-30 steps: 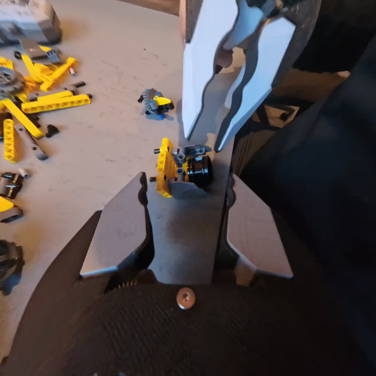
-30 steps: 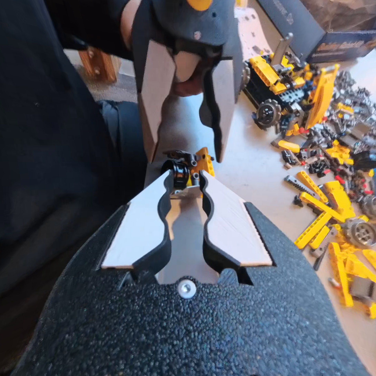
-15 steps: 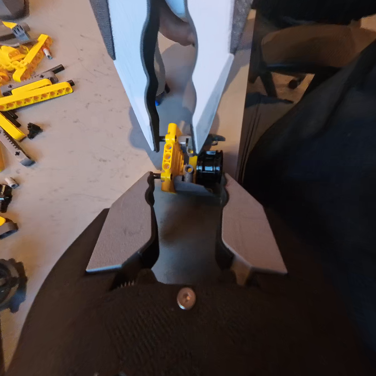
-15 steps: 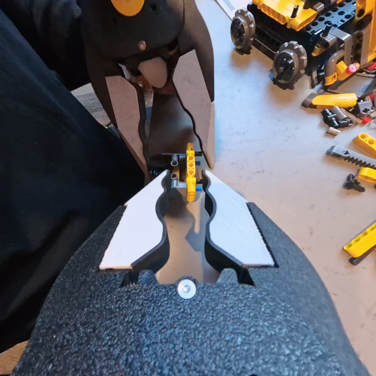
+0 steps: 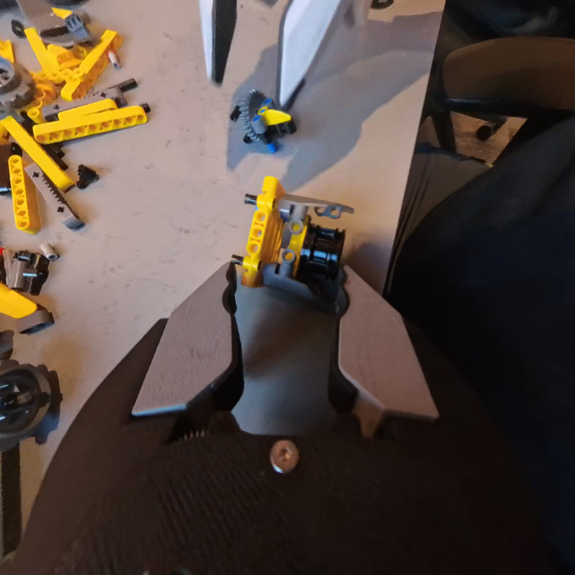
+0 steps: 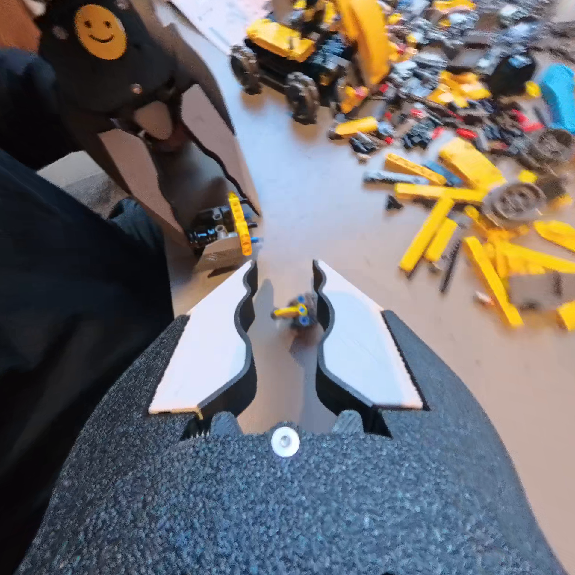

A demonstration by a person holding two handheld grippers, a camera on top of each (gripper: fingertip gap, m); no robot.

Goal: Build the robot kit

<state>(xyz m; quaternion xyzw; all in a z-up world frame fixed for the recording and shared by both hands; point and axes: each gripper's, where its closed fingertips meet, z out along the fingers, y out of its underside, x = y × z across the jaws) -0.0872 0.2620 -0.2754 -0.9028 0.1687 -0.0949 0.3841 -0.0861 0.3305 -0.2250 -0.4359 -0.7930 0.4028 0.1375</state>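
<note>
My left gripper [image 5: 287, 270] is shut on a small brick assembly [image 5: 280, 236] made of a yellow holed beam, grey parts and a black wheel hub, close to the table's edge. The assembly also shows in the right wrist view [image 6: 224, 230], between the left gripper's fingers [image 6: 222, 225]. My right gripper [image 6: 283, 264] is open and empty, hovering over a small gear piece [image 6: 295, 311] with yellow and blue bits that lies on the table. In the left wrist view the right gripper [image 5: 252, 93] stands just beyond that gear piece [image 5: 264, 121].
Loose yellow beams [image 5: 90, 124] and a toothed rack [image 5: 53, 199] lie left; a black wheel [image 5: 21, 398] sits nearer. A partly built yellow vehicle [image 6: 295, 62] and a dense parts pile [image 6: 466, 202] lie right. The table edge [image 5: 413, 186] borders a person's dark clothing. The gap from one gripper's tips to the other's is roughly 9 cm. My right tips are roughly 4 cm from the small gear piece [image 6: 295, 311]. The left camera catches it too, in the left wrist view [image 5: 271, 114].
My right gripper has let go of the assembly, opened wider and moved away to above the small gear piece. My left gripper still holds the assembly.
</note>
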